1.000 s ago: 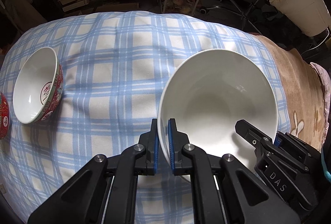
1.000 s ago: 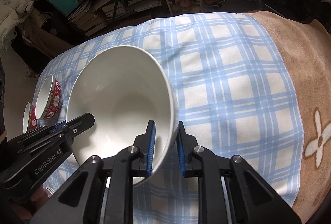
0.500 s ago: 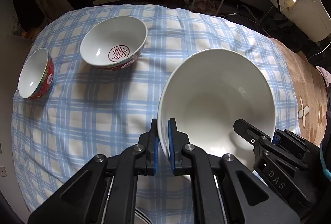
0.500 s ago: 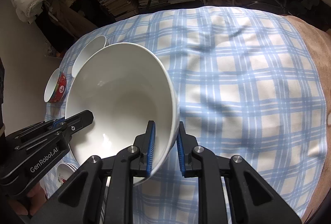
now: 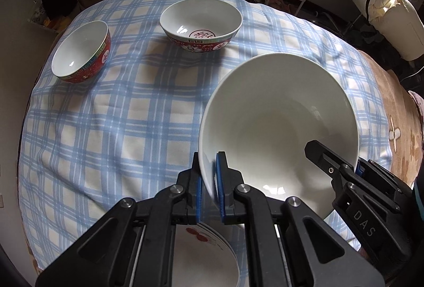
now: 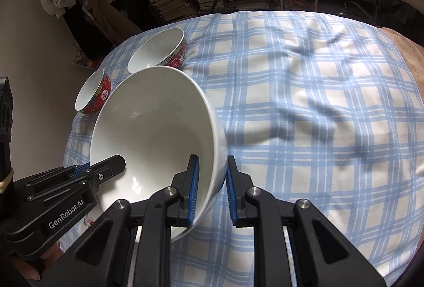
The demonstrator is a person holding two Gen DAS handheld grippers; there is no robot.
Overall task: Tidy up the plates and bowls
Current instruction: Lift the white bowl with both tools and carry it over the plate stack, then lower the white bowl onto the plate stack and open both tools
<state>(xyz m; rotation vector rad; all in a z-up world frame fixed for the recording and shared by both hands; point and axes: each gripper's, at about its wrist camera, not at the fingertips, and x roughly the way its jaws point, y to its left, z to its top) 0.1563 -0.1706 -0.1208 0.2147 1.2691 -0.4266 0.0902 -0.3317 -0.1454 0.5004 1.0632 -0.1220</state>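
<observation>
You hold the big white bowl [image 5: 278,127] tipped, mouth facing you, above the checked cloth [image 5: 119,114]; your left hand-held gripper [image 5: 209,181] and right hand-held gripper [image 6: 210,188] each pinch its rim (opposite sides).

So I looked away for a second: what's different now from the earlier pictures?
Both tools carried the big white bowl across the plaid cloth toward the two red patterned bowls, so the larger one and the smaller one now show in full, and a plate appears beneath. Unchanged: the left tool and right tool both stay clamped on opposite sides of the bowl's rim.
</observation>
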